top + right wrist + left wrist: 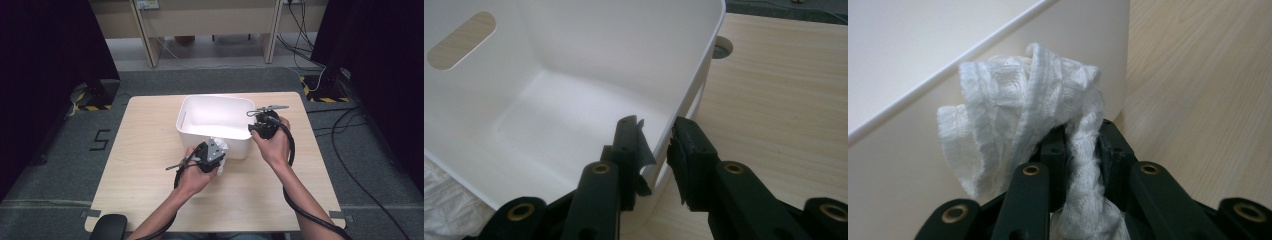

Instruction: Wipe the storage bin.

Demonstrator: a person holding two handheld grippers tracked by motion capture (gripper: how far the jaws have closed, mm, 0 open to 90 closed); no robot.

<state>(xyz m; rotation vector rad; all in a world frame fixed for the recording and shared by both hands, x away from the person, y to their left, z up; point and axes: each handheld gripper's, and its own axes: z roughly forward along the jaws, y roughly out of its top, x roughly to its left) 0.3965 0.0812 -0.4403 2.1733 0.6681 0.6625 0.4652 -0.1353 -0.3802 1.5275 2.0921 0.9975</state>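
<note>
Now left tool [1082, 145] around cloth [1023, 115]

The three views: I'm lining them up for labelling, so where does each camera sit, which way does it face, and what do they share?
High view: above the person's side, looking forward and down at the table; forearms and both hands show.
Left gripper view: rides the left hand-held gripper, facing the cloth it pinches beside the tub.
Right gripper view: rides the right hand-held gripper, its jaws astride the tub's wall.
Shared: the white tub and the wooden table.
</note>
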